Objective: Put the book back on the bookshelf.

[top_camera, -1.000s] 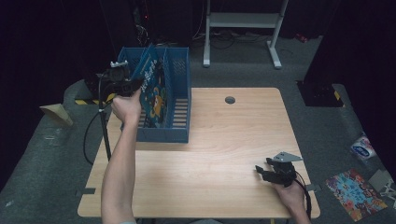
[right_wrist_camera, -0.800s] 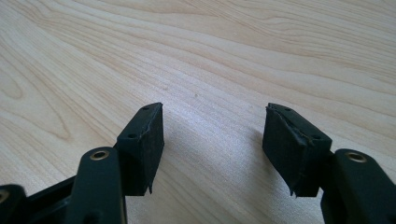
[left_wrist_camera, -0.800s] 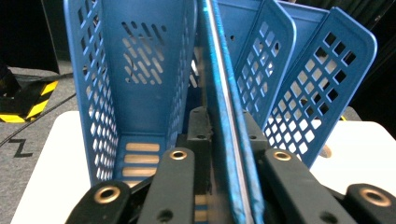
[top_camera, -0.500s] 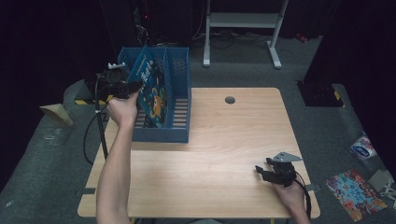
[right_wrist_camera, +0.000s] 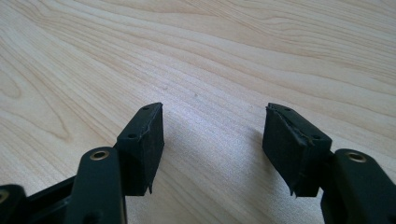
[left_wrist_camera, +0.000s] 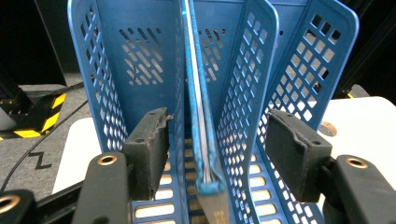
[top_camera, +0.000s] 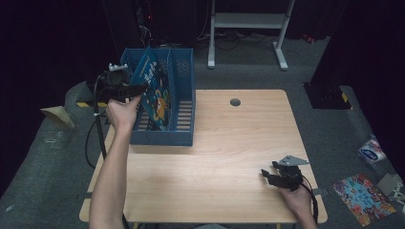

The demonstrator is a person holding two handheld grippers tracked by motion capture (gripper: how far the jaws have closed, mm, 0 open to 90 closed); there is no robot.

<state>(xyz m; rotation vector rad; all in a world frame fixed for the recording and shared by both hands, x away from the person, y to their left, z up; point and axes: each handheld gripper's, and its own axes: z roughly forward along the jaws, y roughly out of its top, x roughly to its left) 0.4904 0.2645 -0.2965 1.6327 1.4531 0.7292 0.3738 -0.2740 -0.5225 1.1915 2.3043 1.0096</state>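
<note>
A blue file rack (top_camera: 162, 136) stands on the left part of the wooden table (top_camera: 239, 143). A thin book with a blue cover (top_camera: 155, 90) stands on edge in one of its slots, leaning. My left gripper (top_camera: 139, 88) is at the rack's left rim. In the left gripper view the book's edge (left_wrist_camera: 201, 116) runs between the pads (left_wrist_camera: 152, 140) with a gap on each side. The left gripper (left_wrist_camera: 217, 123) has just been opening and stands open. My right gripper (top_camera: 267, 175) rests open on the table near the front right, and bare wood (right_wrist_camera: 233, 46) lies beyond the right gripper (right_wrist_camera: 212, 121).
A round cable hole (top_camera: 235, 102) sits in the table behind the middle. A white metal frame (top_camera: 248, 28) stands beyond the far edge. On the floor at the right lie a colourful book (top_camera: 365, 198) and a packet (top_camera: 370, 152). The left gripper's cable (top_camera: 98, 138) hangs off the table's left side.
The left jaws have opened off the book, which now stands leaning in the rack. The left hand has shifted slightly. The right gripper has not moved.
</note>
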